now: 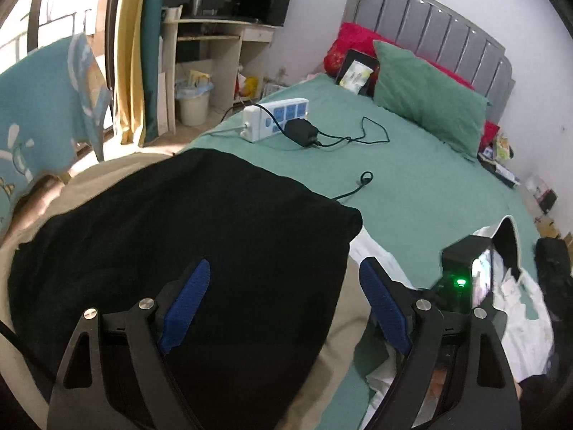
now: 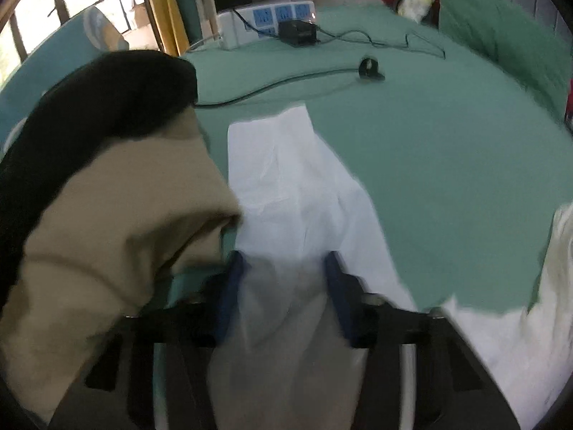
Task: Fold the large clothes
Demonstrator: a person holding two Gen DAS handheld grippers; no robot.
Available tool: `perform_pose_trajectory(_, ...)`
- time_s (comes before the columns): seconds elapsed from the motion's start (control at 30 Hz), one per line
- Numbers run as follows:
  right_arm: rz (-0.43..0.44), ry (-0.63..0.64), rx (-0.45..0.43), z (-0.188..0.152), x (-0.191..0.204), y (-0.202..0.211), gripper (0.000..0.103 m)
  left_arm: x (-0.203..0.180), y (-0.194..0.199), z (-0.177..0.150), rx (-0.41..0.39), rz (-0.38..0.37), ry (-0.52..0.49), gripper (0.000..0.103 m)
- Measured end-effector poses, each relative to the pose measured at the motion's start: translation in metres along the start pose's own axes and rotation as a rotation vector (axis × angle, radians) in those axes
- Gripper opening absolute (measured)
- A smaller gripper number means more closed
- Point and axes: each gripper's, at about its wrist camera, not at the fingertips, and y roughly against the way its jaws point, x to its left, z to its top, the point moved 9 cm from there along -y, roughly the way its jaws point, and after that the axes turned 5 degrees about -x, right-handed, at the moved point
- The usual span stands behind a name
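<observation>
Two hand-held grippers, left hand-held gripper (image 1: 284, 308) spread wide over black garment (image 1: 200, 236), right hand-held gripper (image 2: 283, 297) clamping white cloth (image 2: 286, 193).

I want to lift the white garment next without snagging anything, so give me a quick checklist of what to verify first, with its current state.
1. White garment between the right tongs: ok, cloth bunched between the blue pads.
2. Right grip fully closed on it: cannot tell, view is blurred.
3. Left tongs free: ok, open, nothing between the pads, above the black garment.
4. Tan garment clear of the white one: not ok, its edge meets the white cloth.
5. Black cable off the white garment: ok, it lies on the green sheet beyond it.
6. Power strip clear of the clothes: ok.
</observation>
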Motion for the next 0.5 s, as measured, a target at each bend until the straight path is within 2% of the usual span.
perform_pose_trajectory(0.03,0.001,-0.004,-0.004,0.003,-0.002,0.002,0.003,0.0,0.001,0.001,-0.002,-0.002,0.003,0.088)
perform_pose_trajectory(0.1,0.015,-0.049,-0.033,0.009,-0.011,0.013,0.003,-0.008,0.004,0.003,-0.011,-0.02,-0.002,0.088)
perform_pose_trajectory(0.23,-0.053,-0.067,-0.119,0.017,-0.041,0.057,0.003,-0.025,0.009,0.002,-0.027,-0.035,-0.034,0.088)
perform_pose_trajectory(0.33,-0.115,-0.053,-0.177,0.019,-0.062,0.097,0.003,-0.043,0.011,-0.003,-0.011,-0.087,-0.027,0.088)
perform_pose_trajectory(0.4,-0.126,-0.08,-0.219,0.017,-0.078,0.129,0.003,-0.058,0.012,-0.008,-0.002,-0.094,-0.045,0.088)
perform_pose_trajectory(0.5,-0.159,-0.124,-0.278,0.011,-0.108,0.173,0.003,-0.089,0.01,-0.019,0.028,-0.147,-0.079,0.088)
